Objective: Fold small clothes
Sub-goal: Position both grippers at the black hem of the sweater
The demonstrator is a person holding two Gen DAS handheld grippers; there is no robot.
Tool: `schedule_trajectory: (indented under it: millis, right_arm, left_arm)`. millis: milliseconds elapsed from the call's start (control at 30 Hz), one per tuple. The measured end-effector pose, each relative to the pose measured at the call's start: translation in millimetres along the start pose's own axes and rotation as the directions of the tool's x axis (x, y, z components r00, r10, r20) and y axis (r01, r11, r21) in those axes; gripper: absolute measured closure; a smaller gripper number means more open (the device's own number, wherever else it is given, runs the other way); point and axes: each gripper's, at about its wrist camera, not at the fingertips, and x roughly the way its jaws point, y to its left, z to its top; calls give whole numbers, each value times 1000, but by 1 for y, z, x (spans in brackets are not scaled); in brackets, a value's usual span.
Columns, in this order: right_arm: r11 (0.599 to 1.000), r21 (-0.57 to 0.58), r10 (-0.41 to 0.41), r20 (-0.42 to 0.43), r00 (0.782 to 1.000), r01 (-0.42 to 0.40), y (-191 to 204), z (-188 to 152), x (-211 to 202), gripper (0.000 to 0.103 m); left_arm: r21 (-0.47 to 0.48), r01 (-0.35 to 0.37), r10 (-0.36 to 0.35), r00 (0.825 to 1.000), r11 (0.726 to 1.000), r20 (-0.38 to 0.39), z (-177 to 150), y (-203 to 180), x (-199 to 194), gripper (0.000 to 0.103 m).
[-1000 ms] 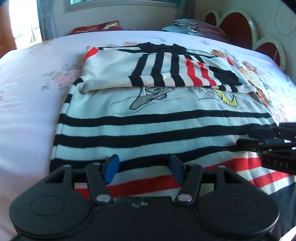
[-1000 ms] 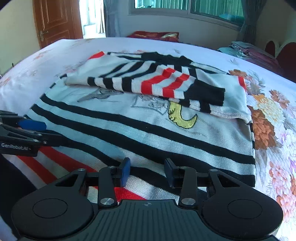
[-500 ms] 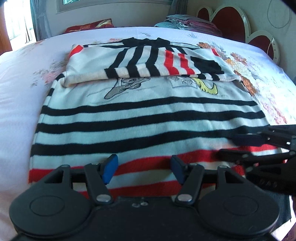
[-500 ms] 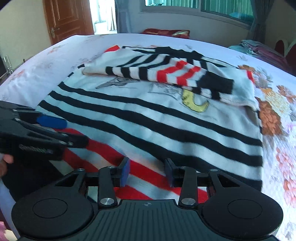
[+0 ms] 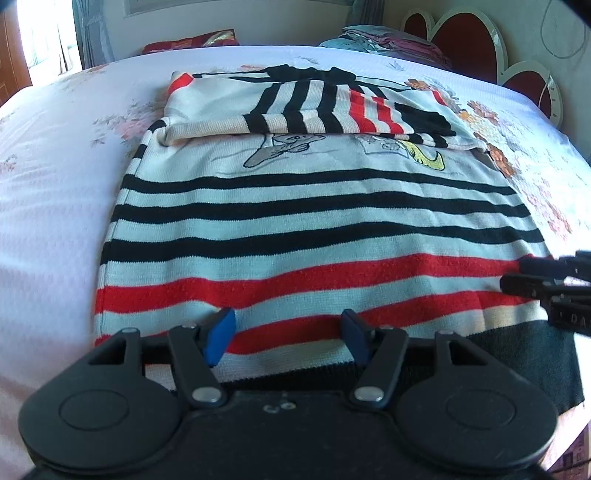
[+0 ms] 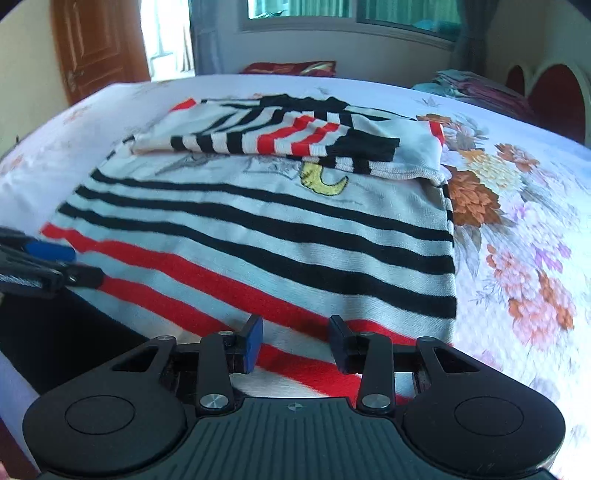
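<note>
Striped sweater (image 5: 306, 221) spread flat on the bed (image 5: 55, 177), bottom hem nearest, neck end farthest. Black stripes across the middle, red ones lower down, then a dark band along the hem. Both sleeves (image 5: 332, 110) folded in across the chest — stacked on top of each other, covering the upper part of a cartoon print (image 5: 280, 147) with a yellow bit (image 6: 325, 181) poking out below. Same sweater in the right view (image 6: 258, 240), running off at an angle, right edge lying on the flowery part of the bedspread (image 6: 517, 229).

Left gripper (image 5: 288, 332) low over the hem area, fingers spread wide, nothing between them, blue pads (image 5: 219, 339) just above the red stripes. Hard to say whether touching the fabric or hovering. Also visible from the right camera (image 6: 74, 266) at the left edge, over the sweater's left hem corner.

Right gripper (image 6: 295, 343) likewise wide apart and gripping nothing, parked over the red stripes near the hem's right side; shows up at the right edge of the left view too (image 5: 524, 277).

Farther out — a red pillow (image 5: 192, 38) at the far side of the bed, a pile of folded clothes (image 5: 388, 38) by the red-and-white headboard (image 5: 461, 48), a wooden door (image 6: 99, 48) and a window (image 6: 351, 14) behind.
</note>
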Motion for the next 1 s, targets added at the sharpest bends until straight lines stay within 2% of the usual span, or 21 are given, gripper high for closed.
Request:
schedule_trajectory:
  millis: [233, 400, 467, 667, 900, 1000]
  right_arm:
    - [998, 65, -13, -2, 1000, 13, 27, -13, -16, 63]
    - [995, 57, -75, -29, 997, 76, 41, -27, -15, 63]
    - [993, 61, -103, -27, 994, 104, 41, -33, -18, 63]
    - [977, 96, -187, -53, 981, 192, 34, -44, -31, 63]
    - [954, 192, -227, -41, 973, 230, 18, -45, -49, 63]
    - [936, 230, -260, -63, 964, 267, 8, -48, -52, 63]
  left_arm:
    - [5, 52, -52, 998, 999, 41, -13, 14, -21, 41]
    - [70, 49, -51, 998, 996, 24, -37, 22, -22, 38]
    - [87, 53, -56, 998, 995, 37, -43, 27, -27, 38]
    - [53, 64, -67, 997, 996, 40, -54, 46, -42, 38]
    - [36, 63, -65, 997, 997, 48, -55, 55, -53, 38]
    - [21, 36, -37, 997, 999, 70, -55, 60, -59, 31]
